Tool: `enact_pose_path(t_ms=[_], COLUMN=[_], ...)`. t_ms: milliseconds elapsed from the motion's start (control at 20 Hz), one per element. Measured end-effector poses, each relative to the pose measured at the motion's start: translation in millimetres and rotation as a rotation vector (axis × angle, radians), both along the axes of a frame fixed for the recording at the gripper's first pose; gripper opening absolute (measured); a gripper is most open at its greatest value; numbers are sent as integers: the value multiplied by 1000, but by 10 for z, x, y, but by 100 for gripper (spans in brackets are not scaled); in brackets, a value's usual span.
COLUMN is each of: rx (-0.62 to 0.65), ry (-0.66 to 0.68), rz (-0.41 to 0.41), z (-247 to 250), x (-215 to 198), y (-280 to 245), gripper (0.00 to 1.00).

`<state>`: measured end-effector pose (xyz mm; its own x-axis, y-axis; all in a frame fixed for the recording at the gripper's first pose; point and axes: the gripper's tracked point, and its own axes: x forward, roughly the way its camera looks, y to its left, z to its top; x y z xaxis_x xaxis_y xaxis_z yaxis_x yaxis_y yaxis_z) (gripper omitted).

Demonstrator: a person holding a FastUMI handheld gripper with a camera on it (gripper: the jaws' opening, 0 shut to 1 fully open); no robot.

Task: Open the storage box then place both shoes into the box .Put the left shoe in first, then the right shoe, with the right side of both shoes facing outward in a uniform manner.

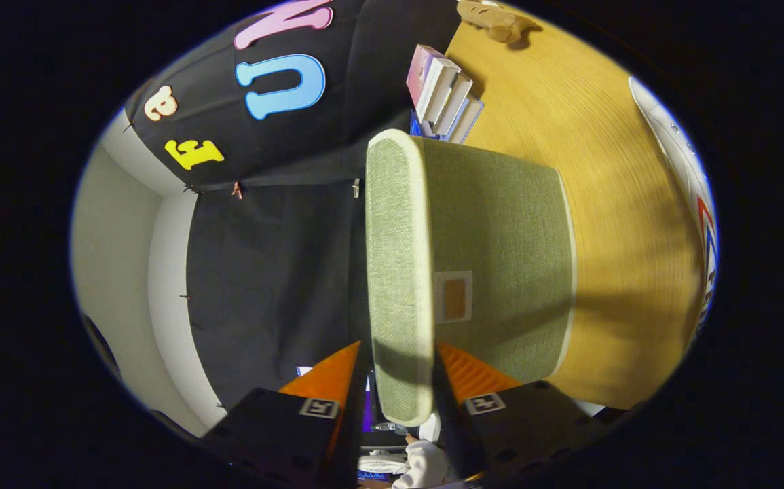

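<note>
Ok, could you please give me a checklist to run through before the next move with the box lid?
1. Claw shut on the lid: ok, one finger on each side of its rim.
2. Lid fully open: cannot tell.
3. Space under the lid free for shoes: cannot tell, hidden by the lid.
4. Books apart from the lid: cannot tell, they stand close behind it.
5. Table beside the lid bare: ok.

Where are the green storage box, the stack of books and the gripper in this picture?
green storage box (500,251): gripper view, on its fabric face above the small label patch.
stack of books (444,95): gripper view, on the white page edges, beyond the box.
gripper (402,380): gripper view, midway between the fingertips, which press on the box's rim.
</note>
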<state>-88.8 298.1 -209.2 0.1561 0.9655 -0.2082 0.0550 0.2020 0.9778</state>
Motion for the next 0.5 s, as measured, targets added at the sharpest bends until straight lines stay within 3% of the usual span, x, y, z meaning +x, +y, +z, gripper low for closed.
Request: enact_pose_path(t_ms=[100, 150, 200, 250, 500], rx=[-23, -47, -56, -48, -44], ry=[9, 0, 3, 4, -41], rz=[-8, -28, -23, -17, 11], z=[49, -14, 2, 94, 439], x=[-13, 69, 52, 38, 7], y=[-21, -4, 41, 62, 174], gripper=[45, 19, 17, 8, 5])
